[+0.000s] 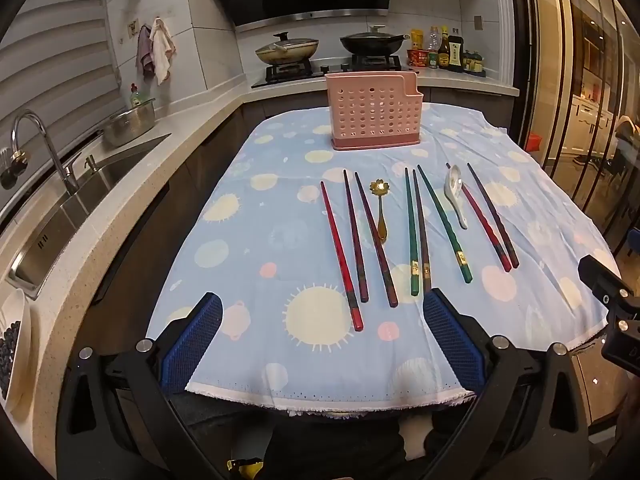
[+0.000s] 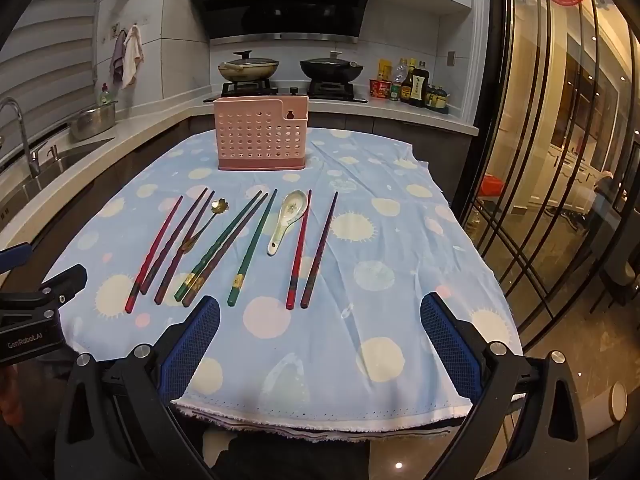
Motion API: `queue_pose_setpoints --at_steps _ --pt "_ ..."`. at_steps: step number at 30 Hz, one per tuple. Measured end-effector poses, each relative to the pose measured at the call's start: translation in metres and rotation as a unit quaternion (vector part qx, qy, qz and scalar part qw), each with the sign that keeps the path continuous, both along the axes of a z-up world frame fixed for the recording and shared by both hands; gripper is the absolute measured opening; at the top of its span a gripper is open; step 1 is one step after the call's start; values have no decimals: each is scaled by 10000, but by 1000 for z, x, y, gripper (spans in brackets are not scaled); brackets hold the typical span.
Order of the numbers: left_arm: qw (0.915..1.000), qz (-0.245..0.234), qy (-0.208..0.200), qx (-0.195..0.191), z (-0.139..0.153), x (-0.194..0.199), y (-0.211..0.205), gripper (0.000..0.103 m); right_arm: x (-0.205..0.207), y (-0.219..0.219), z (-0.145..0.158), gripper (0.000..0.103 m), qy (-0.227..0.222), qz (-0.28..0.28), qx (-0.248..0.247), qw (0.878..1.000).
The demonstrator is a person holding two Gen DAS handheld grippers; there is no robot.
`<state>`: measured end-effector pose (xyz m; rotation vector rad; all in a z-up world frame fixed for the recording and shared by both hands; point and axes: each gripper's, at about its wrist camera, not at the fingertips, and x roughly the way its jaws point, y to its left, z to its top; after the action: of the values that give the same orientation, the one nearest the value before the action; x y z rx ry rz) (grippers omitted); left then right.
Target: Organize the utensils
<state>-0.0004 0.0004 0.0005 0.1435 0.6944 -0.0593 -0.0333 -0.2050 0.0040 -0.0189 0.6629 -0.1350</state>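
Left jaws: left gripper (image 1: 322, 308) gapes wide, nothing between its blue pads (image 1: 194, 344), held low over the near edge of the cloth (image 1: 256, 364).
Right jaws: right gripper (image 2: 320, 310) equally wide, empty, over the same edge; it sits to the right of the left one.
Chopsticks: eight lie flat in a row on the cloth, ahead of both jaws. Red one (image 1: 341, 254) and two dark ones lie straight ahead of the left jaws; green pair (image 1: 412, 236) with a dark one runs just past its right pad; last red and dark pair (image 2: 298, 252) lies ahead of the right jaws.
Gold spoon (image 1: 382, 212): among the left-hand chopsticks, flower bowl away from the jaws.
White spoon (image 2: 286, 220): beyond the right jaws, left of the last pair.
Holder (image 1: 374, 112): pink, perforated, upright, beyond the whole row.
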Motion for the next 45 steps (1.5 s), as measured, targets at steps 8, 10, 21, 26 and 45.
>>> queue_pose_setpoints --at_steps 8,10,21,26,45 --pt "10000 4 0 67 1 0 2 96 -1 2 2 96 -67 34 81 9999" --pt "10000 -5 -22 91 1 -2 -1 96 0 -1 11 96 -81 54 91 9999" --pt "10000 -34 -39 68 3 -8 -1 96 -3 14 11 96 -128 158 -82 9998" --pt "10000 -19 -43 66 4 -10 -4 96 -2 14 10 96 -124 146 -87 9998" --pt "10000 7 -58 -28 6 -10 9 96 -1 13 11 96 -189 112 -129 9997"
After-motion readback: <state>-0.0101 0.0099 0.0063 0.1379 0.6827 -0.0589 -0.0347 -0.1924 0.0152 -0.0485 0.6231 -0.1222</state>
